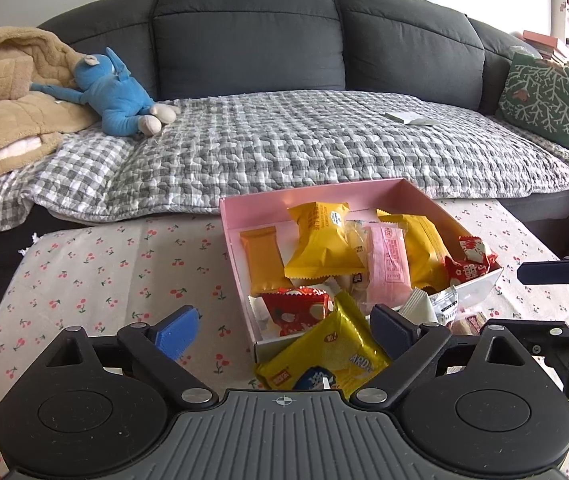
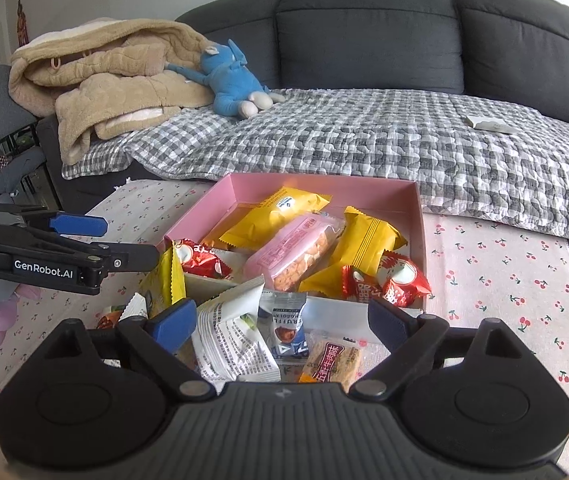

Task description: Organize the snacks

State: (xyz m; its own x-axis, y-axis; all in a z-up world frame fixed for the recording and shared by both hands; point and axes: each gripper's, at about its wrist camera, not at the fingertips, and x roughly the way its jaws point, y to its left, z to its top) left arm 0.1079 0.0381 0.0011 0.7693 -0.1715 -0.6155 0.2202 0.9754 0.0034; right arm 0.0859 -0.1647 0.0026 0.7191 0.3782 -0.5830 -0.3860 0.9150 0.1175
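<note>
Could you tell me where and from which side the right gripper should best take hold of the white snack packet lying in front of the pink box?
Probably grip the white snack packet across its puffy middle, coming from above and the near side. Its crimped top edge leans against the pink box wall, so the far side is blocked. The right gripper already straddles it, open.

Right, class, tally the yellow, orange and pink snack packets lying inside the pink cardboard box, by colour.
Yellow plastic packets: 2
Orange plastic packet: 1
Pink plastic packet: 1
Total: 4
</note>
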